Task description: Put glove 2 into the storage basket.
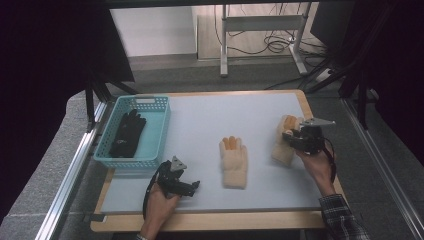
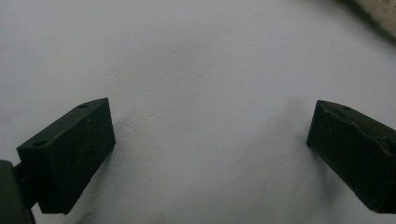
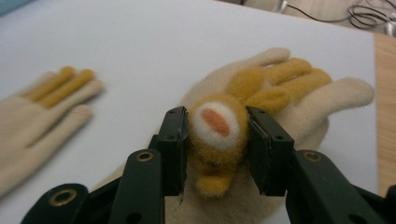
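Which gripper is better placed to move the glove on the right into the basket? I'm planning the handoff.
Right. The right gripper is already shut on that cream glove. The left gripper is open over bare table, though nearer the basket.

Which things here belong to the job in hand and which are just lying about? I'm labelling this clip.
In the job:
- right gripper, shut on the cream glove by its orange patch
- second cream glove, flat on the table
- blue basket holding a black glove

Lying about:
- left gripper, open over bare table
- cables on the floor
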Demonstrator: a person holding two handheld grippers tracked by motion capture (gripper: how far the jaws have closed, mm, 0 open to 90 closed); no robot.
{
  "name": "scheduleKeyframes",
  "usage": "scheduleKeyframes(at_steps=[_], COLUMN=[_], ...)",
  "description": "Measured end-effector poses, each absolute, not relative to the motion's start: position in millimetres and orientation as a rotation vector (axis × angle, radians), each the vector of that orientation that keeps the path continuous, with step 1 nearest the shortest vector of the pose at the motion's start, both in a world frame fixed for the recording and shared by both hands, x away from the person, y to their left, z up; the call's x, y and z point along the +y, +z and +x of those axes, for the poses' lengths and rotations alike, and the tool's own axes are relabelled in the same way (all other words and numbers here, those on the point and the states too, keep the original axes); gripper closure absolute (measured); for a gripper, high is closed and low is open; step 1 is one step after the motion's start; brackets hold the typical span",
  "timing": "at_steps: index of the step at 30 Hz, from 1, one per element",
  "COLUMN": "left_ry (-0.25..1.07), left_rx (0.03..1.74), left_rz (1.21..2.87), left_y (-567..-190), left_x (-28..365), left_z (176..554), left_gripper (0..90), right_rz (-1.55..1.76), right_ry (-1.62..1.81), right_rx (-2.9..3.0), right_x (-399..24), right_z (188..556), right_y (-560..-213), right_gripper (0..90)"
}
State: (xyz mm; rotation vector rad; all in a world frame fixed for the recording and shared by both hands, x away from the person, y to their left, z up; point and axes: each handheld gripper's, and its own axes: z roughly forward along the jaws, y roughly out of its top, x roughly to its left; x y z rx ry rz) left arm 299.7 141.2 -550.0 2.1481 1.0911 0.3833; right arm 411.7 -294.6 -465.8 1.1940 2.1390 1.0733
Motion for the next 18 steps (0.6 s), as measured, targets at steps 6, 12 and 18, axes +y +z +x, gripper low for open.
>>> scheduleKeyframes(at_steps=[6, 12, 18], left_ry=[0.383, 0.385, 0.385], left_rx=[1.091, 1.092, 1.091], left_rz=[2.148, 2.145, 2.146], left_y=[-550.0, -550.1, -550.1], left_x=[141.3, 141.1, 141.2], left_z=[299.7, 299.7, 299.7], left_gripper=[1.2, 1.2, 1.2], right_rz=[1.096, 0.999, 0.878], right_ry=[1.149, 1.217, 1.248], right_rx=[2.195, 2.269, 2.366], right_x=[-271.2, -240.6, -200.6], right_z=[390.5, 370.9, 353.5], right_y=[-450.1, -440.7, -440.4], right_gripper=[59.6, 59.5, 59.3])
